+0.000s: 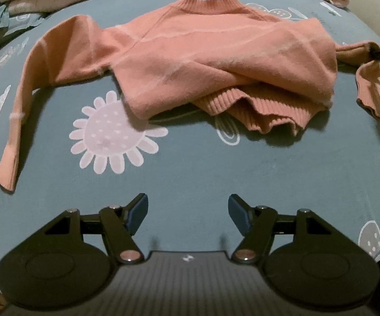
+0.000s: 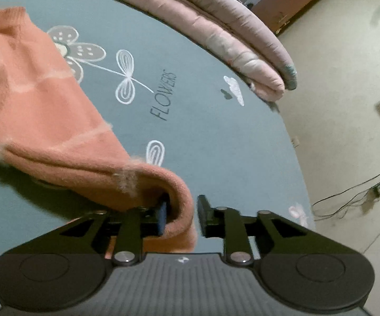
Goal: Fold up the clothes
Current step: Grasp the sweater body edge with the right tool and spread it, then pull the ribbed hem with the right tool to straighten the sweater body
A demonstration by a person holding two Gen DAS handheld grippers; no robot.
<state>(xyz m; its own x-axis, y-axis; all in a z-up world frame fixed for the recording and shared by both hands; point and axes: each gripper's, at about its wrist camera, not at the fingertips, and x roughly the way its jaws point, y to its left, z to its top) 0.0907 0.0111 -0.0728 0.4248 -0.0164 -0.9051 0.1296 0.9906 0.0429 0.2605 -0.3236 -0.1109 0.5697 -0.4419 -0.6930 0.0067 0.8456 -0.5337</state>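
We see the pink sweater [image 1: 190,60] spread across the middle of the bed [image 1: 190,163], its hem bunched and the sleeve at the right edge of the left wrist view partly cut off; in the right wrist view its body runs out of the left edge; the left hand-held gripper [image 1: 187,210] hovers released over bare sheet at lower centre; the right hand-held gripper [image 2: 182,214], angled down, stands parted around the sleeve, the right pad clear of it.
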